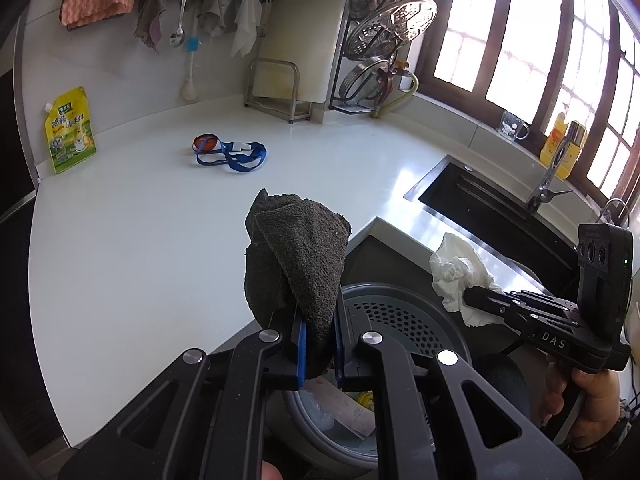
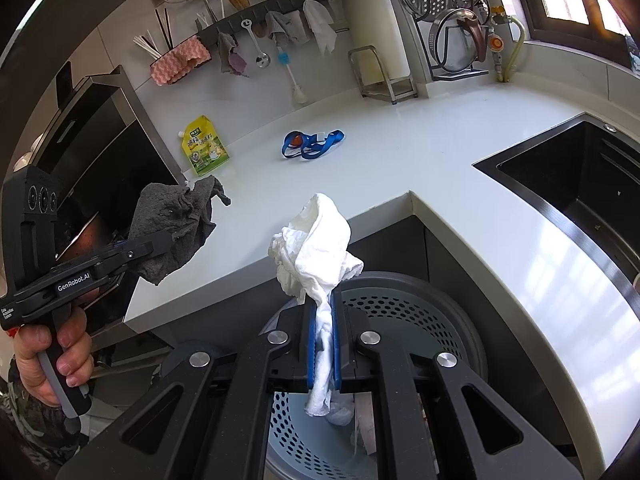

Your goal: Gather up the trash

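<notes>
Left wrist view showed the left hand-held gripper [image 1: 318,344] pinching a dark grey, coarse, crumpled rag [image 1: 296,264] above the near edge of the white desk [image 1: 140,248]. To its right, the right hand-held gripper [image 2: 323,344] clamped a wrinkled white paper tissue [image 2: 316,244] over a grey perforated bin [image 2: 404,312] holding scraps. A blue lanyard [image 1: 232,154] lay far across the desk.

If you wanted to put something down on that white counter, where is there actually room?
Most of the white counter is bare: the wide stretch between the yellow pouch and the sink, broken only by the blue lanyard. It is crowded along the back wall, by the rack of lids.
</notes>
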